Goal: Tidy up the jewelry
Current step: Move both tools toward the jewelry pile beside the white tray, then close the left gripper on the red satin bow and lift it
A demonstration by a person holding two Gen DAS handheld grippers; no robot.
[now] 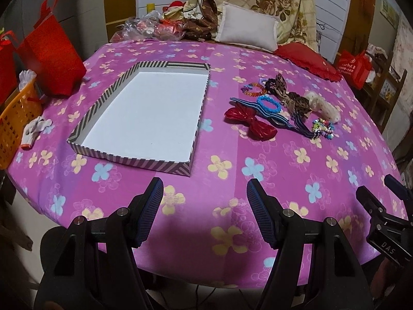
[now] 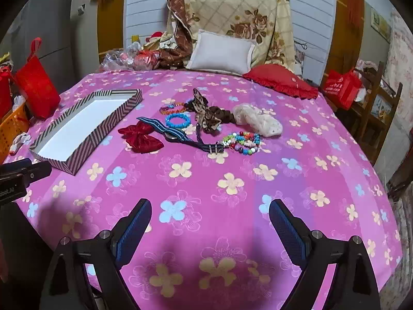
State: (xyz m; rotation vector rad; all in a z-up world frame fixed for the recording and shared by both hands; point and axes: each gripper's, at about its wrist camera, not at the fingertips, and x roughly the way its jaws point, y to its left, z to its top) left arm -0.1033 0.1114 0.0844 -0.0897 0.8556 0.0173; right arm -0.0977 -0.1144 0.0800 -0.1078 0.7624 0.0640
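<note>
Nothing sorted yet: striped tray (image 1: pixel 134 160) holds nothing; red bow (image 2: pixel 140 135), blue bracelet (image 2: pixel 178 121), beaded bracelets (image 2: pixel 242 142) heaped on counter (image 2: pixel 232 206). Left tongs (image 1: pixel 204 214), right tongs (image 2: pixel 210 230) spread, pinching nothing.

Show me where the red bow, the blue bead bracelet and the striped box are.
red bow (image 2: pixel 141 137): right wrist view, on the knot between its two loops.
blue bead bracelet (image 2: pixel 168 121): right wrist view, on the left arc of the beads.
striped box (image 1: pixel 134 162): left wrist view, on the near outer wall.
</note>
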